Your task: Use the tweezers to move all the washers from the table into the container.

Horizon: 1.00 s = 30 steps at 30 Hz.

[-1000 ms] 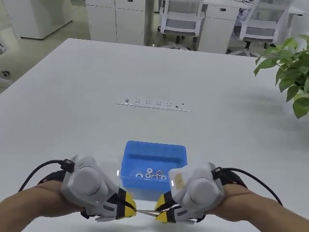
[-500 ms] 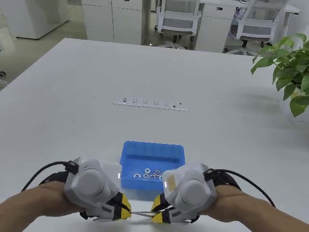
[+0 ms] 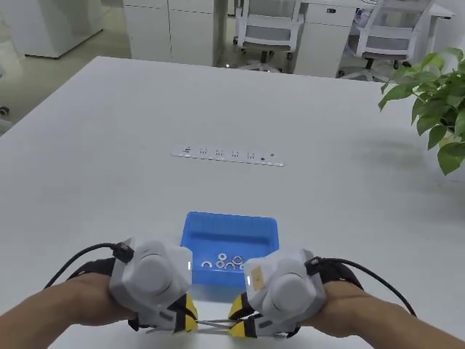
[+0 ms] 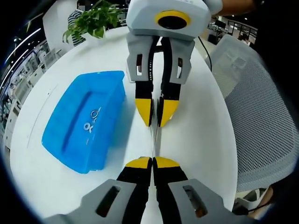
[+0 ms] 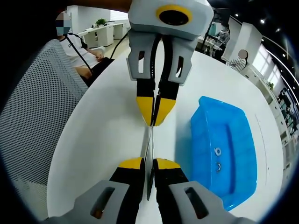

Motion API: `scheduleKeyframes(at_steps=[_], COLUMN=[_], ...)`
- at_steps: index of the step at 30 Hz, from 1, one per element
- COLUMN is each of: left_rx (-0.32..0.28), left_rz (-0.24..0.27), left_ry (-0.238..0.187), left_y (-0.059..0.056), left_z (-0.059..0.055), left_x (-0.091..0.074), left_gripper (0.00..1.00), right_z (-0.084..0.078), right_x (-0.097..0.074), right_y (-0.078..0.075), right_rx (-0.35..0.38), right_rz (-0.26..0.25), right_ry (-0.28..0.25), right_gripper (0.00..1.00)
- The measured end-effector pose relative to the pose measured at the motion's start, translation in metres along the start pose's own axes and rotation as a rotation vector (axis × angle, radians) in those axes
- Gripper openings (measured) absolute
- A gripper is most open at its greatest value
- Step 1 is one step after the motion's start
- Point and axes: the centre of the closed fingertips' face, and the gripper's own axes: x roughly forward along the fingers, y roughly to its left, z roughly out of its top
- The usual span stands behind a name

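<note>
Pinching the tweezers (image 3: 214, 322) from both ends: left gripper (image 4: 152, 162) with jaws pressed together on one end of the thin metal, right gripper (image 5: 149, 163) clamped on the other end, with the edge of the blade showing between its jaws. Held tip facing tip over the white table (image 3: 109, 145), just in front of the near wall of the blue container (image 3: 231, 227). From the head view, several washers (image 3: 224, 263) lying close together on the container floor toward the near side, a power strip (image 3: 227, 155) farther out on the table, and a plant (image 3: 432, 94) at the right edge. From the left gripper view, the washers bunched in a small cluster. From the right gripper view, two separate washers visible. Mesh chair back (image 5: 32, 107) beside the table in both gripper views.
</note>
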Motion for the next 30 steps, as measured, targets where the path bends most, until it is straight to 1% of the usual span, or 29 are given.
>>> scheduleKeyframes(at_steps=[1,5,13,16,18,20,23,27,30], left_rx=[-0.007,-0.002,-0.009,0.001,-0.004,-0.024,-0.018,-0.02,-0.034], left_rz=[-0.002,-0.005,-0.004,-0.001,-0.003,-0.009,0.0,0.01,0.022], left_ry=[0.005,0.024,0.045,0.047,0.047,0.043,0.047,0.046,0.03], left_y=[0.0,-0.002,-0.001,0.0,0.0,0.0,-0.001,-0.001,-0.001], left_z=[0.0,-0.001,-0.004,-0.004,-0.004,-0.004,-0.004,-0.006,-0.008], left_x=[0.001,0.003,0.005,0.006,0.006,0.006,0.005,0.003,-0.002], left_gripper=[0.06,0.06,0.06,0.06,0.06,0.07,0.1,0.14,0.19], right_z=[0.0,-0.001,-0.001,-0.002,-0.002,-0.002,0.0,0.004,0.005], right_x=[0.0,0.0,0.002,0.002,0.002,0.002,0.002,-0.002,-0.008], right_y=[0.0,0.001,0.001,0.001,0.001,0.001,0.003,0.002,0.0], right_rx=[0.001,0.002,0.002,-0.002,-0.002,-0.003,0.01,0.021,0.037], right_rz=[0.001,0.002,0.004,0.005,0.004,0.001,-0.002,-0.03,-0.06], right_ry=[0.0,0.0,-0.003,-0.002,0.002,0.002,-0.008,-0.027,-0.04], right_gripper=[0.1,0.1,0.1,0.1,0.1,0.1,0.1,0.14,0.16])
